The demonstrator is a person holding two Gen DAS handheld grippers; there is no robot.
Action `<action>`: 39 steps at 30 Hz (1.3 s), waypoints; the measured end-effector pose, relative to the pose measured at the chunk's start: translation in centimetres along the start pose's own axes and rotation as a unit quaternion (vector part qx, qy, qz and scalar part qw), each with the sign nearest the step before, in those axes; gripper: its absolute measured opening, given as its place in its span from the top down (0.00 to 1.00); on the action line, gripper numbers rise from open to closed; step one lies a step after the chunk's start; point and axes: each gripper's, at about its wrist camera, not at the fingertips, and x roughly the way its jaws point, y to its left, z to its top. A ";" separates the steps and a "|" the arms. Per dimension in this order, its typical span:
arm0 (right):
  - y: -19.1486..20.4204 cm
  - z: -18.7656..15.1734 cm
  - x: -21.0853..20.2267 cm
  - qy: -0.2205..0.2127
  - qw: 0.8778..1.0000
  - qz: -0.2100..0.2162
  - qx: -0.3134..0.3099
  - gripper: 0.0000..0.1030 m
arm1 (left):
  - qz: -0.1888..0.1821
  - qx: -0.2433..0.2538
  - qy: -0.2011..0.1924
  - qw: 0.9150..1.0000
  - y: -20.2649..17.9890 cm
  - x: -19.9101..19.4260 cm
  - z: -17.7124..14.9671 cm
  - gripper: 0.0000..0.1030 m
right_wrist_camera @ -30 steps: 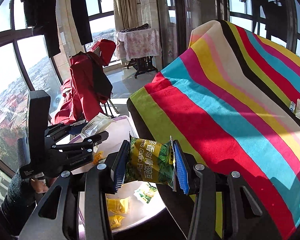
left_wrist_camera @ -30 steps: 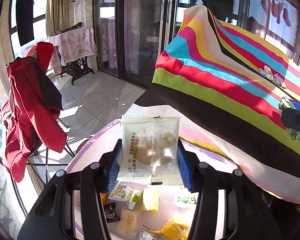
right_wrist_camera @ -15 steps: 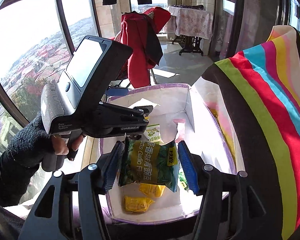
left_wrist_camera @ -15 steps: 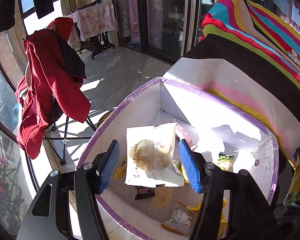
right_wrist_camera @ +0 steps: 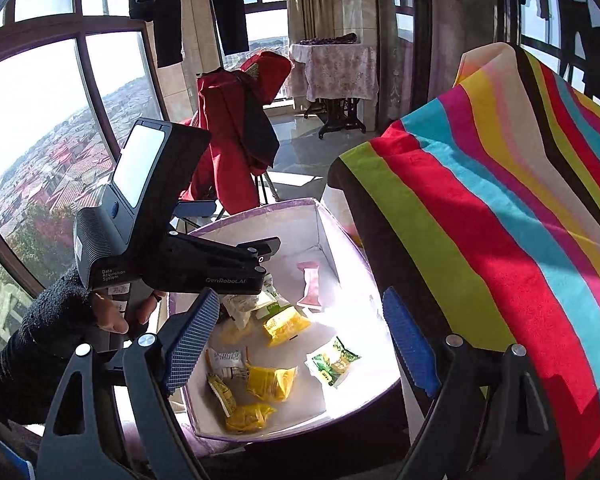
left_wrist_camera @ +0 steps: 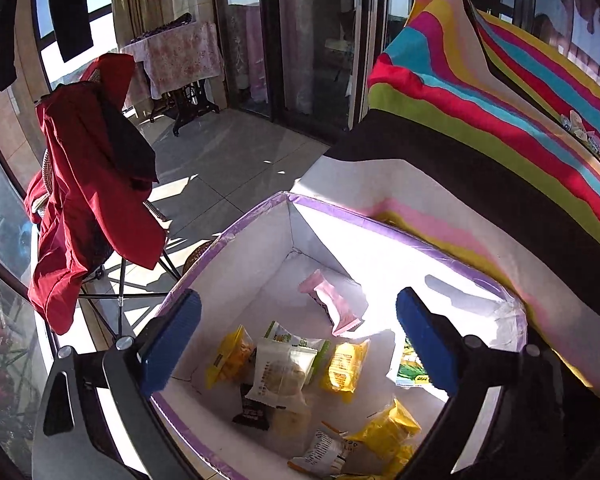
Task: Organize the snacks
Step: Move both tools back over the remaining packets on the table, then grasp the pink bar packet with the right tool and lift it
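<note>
Two hand-held grippers hover over a white box with a purple rim (left_wrist_camera: 342, 213), the left gripper (left_wrist_camera: 298, 342) and the right gripper (right_wrist_camera: 300, 334) both opening wide with nothing between their blue pads. On the box floor lie a clear cookie packet (left_wrist_camera: 280, 374) mid-floor and a green garlic snack bag (right_wrist_camera: 332, 361) near the right wall. Beyond, a striped cloth (right_wrist_camera: 500, 220) borders the box.

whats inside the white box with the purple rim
Inside the white box with the purple rim: a pink packet, yellow packets, a clear-wrapped biscuit, a green packet. Anything beneath them is covered.
</note>
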 end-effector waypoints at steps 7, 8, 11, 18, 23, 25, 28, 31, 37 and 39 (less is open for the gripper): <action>-5.7 -0.5 -5.1 -0.062 0.995 -0.053 0.055 0.17 | -0.115 0.049 -0.027 0.992 -7.2 -2.6 4.4 0.02; -6.7 -0.8 -6.0 -0.072 0.993 -0.063 0.064 0.15 | -0.130 0.060 -0.030 0.989 -8.6 -3.0 5.0 0.02; -9.9 -1.9 -8.5 -0.096 0.987 -0.082 0.100 0.15 | -0.141 0.093 -0.031 0.985 -12.9 -3.5 6.7 0.02; -18.6 -4.6 -13.9 -0.142 0.959 -0.169 0.176 0.15 | -0.192 0.154 -0.027 0.969 -23.5 -1.8 10.5 0.02; -27.8 -5.9 -15.3 -0.119 0.928 -0.250 0.250 0.15 | -0.207 0.180 0.003 0.962 -32.0 1.9 13.5 0.02; -31.7 -6.1 -15.4 -0.106 0.914 -0.274 0.279 0.15 | -0.209 0.186 0.010 0.960 -34.9 3.2 14.5 0.02; -36.2 -5.9 -14.7 -0.082 0.901 -0.314 0.287 0.15 | -0.203 0.200 0.011 0.959 -38.2 4.9 15.7 0.02; -40.0 -6.2 -13.6 -0.050 0.895 -0.336 0.290 0.15 | -0.198 0.208 0.017 0.958 -40.1 6.4 16.5 0.02; -46.0 -5.5 -10.3 0.008 0.887 -0.358 0.291 0.21 | -0.232 0.173 0.049 0.956 -40.1 8.6 17.4 0.02; -47.2 -4.8 -9.3 0.021 0.885 -0.367 0.285 0.23 | -0.253 0.155 0.046 0.954 -39.3 8.6 17.5 0.02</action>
